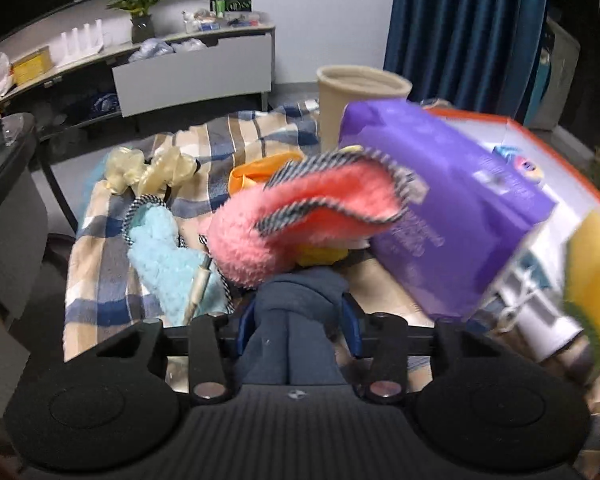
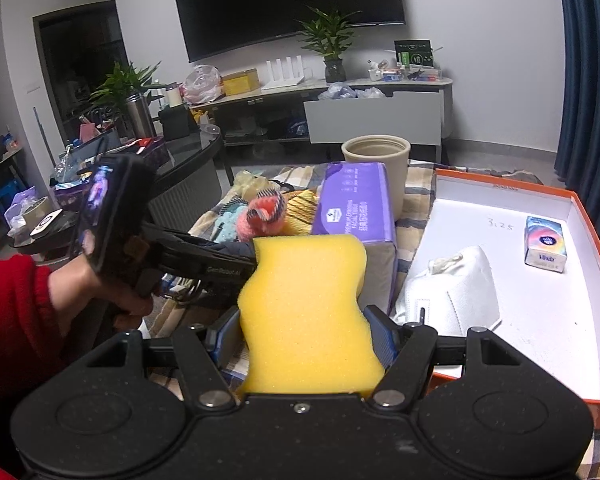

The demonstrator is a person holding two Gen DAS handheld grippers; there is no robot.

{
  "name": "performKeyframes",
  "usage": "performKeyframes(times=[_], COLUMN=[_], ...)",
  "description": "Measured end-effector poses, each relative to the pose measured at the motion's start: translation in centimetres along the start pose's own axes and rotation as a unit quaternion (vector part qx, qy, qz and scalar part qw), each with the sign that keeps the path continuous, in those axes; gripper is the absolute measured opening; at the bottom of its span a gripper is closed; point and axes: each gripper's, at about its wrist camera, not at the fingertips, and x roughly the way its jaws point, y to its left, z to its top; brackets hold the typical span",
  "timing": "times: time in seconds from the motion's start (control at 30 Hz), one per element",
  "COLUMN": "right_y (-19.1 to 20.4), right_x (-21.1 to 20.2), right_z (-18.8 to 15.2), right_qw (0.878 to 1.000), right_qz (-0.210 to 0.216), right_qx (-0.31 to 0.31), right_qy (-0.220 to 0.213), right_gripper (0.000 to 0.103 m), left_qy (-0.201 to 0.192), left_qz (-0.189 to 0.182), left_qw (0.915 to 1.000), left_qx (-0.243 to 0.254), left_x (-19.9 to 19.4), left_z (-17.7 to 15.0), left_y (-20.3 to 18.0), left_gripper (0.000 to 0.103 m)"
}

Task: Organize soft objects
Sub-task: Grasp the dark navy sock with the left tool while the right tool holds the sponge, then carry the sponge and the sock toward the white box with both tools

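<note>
The left gripper [image 1: 296, 300] has its jaws clamped on a dark navy cloth [image 1: 296, 332], held above the plaid blanket [image 1: 100, 276] near the pink fluffy sock [image 1: 300, 224]. The right gripper [image 2: 304, 328] has its jaws closed on a yellow sponge [image 2: 304, 312], held beside the purple tissue pack [image 2: 356, 208] and left of the orange-rimmed box lid [image 2: 540, 320].

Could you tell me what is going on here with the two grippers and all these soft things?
A person is sorting soft items on a plaid blanket. The left gripper is shut on a dark blue cloth, and the right gripper is shut on a yellow sponge. An orange-rimmed box already holds a white mask and a small tissue pack. A pink fluffy cloth and purple tissue package remain outside it.
</note>
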Motion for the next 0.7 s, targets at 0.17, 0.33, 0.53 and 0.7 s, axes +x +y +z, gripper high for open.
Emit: performKeyframes(times=[0.17,0.33,0.53,0.7], right_y=[0.3,0.9,1.3,1.1], right_x=[-0.3,-0.8,-1.5,-1.5], right_z=[0.4,1.1,2.6,4.2], right_qw=[1.0,1.0,0.999,0.999], right_qz=[0.005,0.007,0.005,0.003], right_qx=[-0.007,-0.018,-0.028,-0.023], right_qy=[-0.008,-0.019,-0.038,-0.048], right_gripper=[0.079,0.079,0.079,0.079], left_qy=[-0.03,-0.053,-0.077,-0.081], left_qz=[-0.012,-0.023,0.013,0.046], left_qw=[0.9994,0.9973,0.9943,0.9915], left_qx=[-0.014,-0.045,-0.072,-0.091], left_x=[-3.9,-6.6,-8.7,-9.4], left_z=[-0.3,0.0,1.8,2.7], left_y=[-1.7,-2.2,-2.2,-2.1], left_gripper=[0.044,0.044,0.044,0.044])
